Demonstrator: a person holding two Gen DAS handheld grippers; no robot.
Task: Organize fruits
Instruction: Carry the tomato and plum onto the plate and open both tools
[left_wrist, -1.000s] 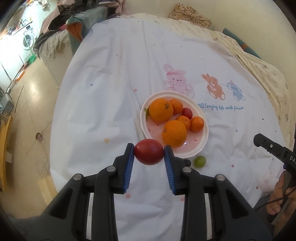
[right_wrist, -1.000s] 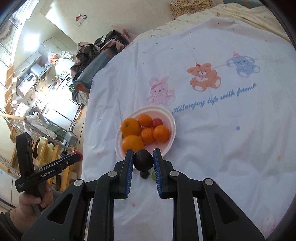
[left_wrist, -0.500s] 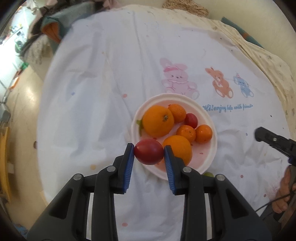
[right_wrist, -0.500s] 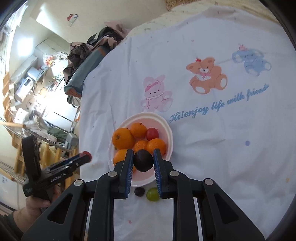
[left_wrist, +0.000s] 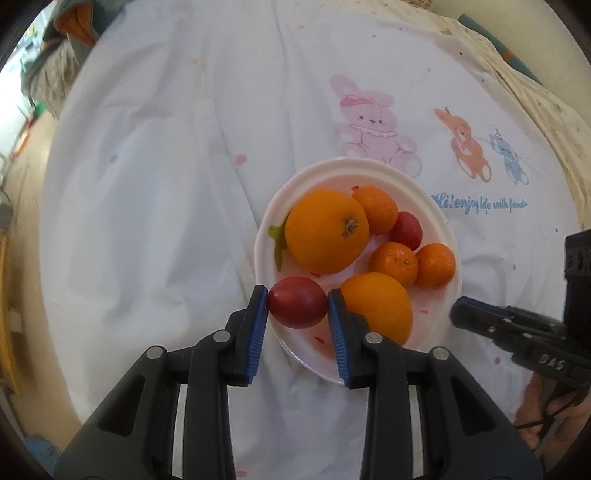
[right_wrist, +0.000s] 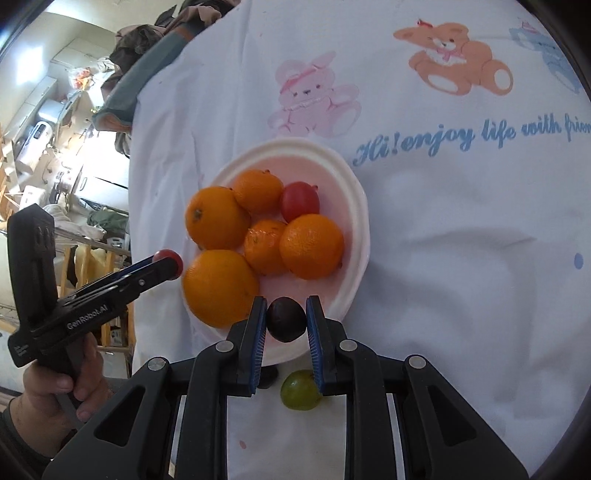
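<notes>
The left gripper (left_wrist: 297, 307) squeezes a red fruit (left_wrist: 297, 302) between its blue pads, right over the near edge of the white plate (left_wrist: 448, 236). The right gripper (right_wrist: 286, 320) squeezes a dark purple fruit (right_wrist: 286, 319) over the plate's near edge too. Past both tools, 5 oranges (right_wrist: 218, 217) and 1 small red fruit (right_wrist: 300, 201) sit on the plate. A green grape (right_wrist: 298, 391) lies on the sheet (right_wrist: 461, 266) under the right gripper, just off the plate.

One plate (right_wrist: 352, 192) holds five oranges (right_wrist: 217, 217) and one red fruit (right_wrist: 300, 201). Two more fruits are gripped: one red (left_wrist: 297, 307), one dark (right_wrist: 286, 319). One green fruit (right_wrist: 300, 390) lies on the bedsheet (right_wrist: 461, 295).
</notes>
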